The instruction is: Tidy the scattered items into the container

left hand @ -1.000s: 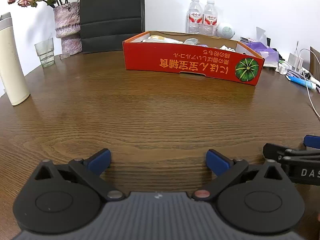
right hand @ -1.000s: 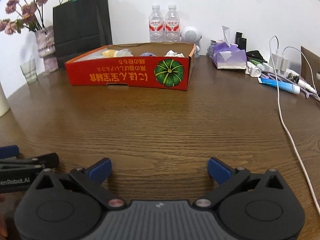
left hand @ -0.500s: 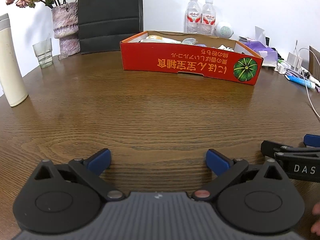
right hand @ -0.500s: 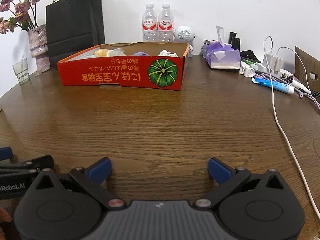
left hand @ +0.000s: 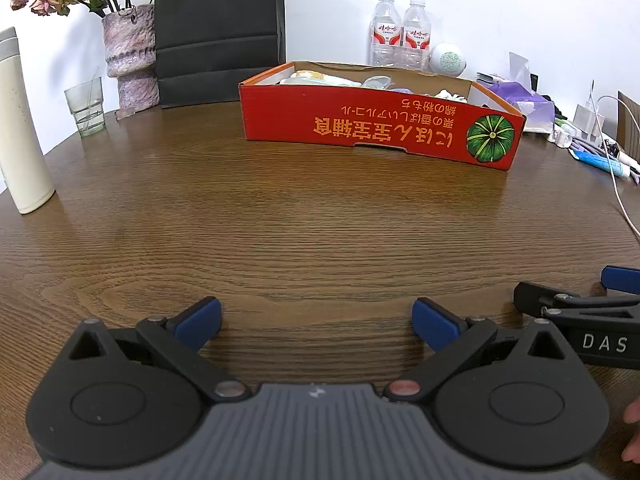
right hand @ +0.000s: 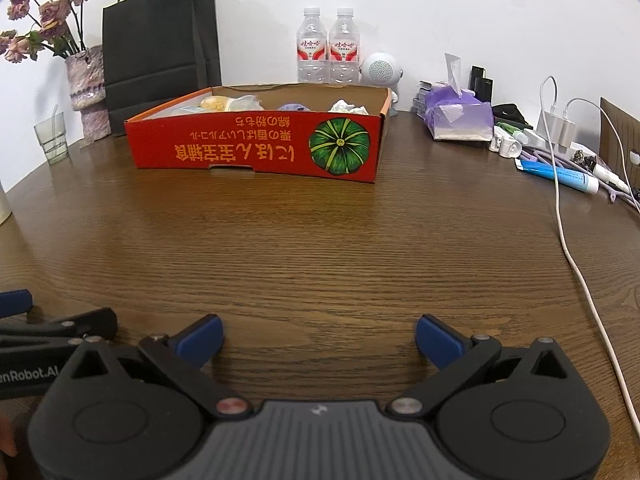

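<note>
The left hand-held gripper has a ribbed grey body, two black disc-shaped housings with triangular cut-outs, black link arms joined by silver and reddish pivot screws, and blue pads on its fingers. The right hand-held gripper is built alike; white lettering reads "DAS" on its side.

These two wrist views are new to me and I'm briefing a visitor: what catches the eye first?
The red box with the green pumpkin print, mid-table toward the far side and already holding items, stands out most. Behind it stand two water bottles and a black paper bag against the wall. In front, the left gripper and right gripper sit open and empty over the wooden table.
</note>
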Motion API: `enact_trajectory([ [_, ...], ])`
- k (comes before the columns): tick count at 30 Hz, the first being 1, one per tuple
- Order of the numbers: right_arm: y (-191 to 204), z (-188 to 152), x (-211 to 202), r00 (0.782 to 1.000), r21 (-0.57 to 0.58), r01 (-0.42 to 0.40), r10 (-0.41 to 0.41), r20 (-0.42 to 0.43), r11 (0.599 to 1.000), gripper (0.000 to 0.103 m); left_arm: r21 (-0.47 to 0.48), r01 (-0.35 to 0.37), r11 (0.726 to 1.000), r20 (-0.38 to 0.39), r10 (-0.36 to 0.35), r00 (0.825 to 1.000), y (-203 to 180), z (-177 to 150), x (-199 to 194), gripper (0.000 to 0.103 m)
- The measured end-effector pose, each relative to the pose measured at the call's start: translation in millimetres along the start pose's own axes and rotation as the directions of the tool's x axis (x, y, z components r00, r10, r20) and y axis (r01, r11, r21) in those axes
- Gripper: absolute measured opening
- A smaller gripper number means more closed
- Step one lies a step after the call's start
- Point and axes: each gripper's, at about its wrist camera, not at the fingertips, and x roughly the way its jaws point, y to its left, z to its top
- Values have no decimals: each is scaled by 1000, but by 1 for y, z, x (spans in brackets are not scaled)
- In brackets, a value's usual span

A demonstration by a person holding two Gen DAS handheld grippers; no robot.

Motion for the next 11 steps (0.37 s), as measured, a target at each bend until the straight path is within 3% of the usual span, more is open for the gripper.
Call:
enact_trajectory([
  [11,0,1,2,1000,-3,-2,2,0,1000,103,0,0,1000,0,0,1000,0,0,0,103],
])
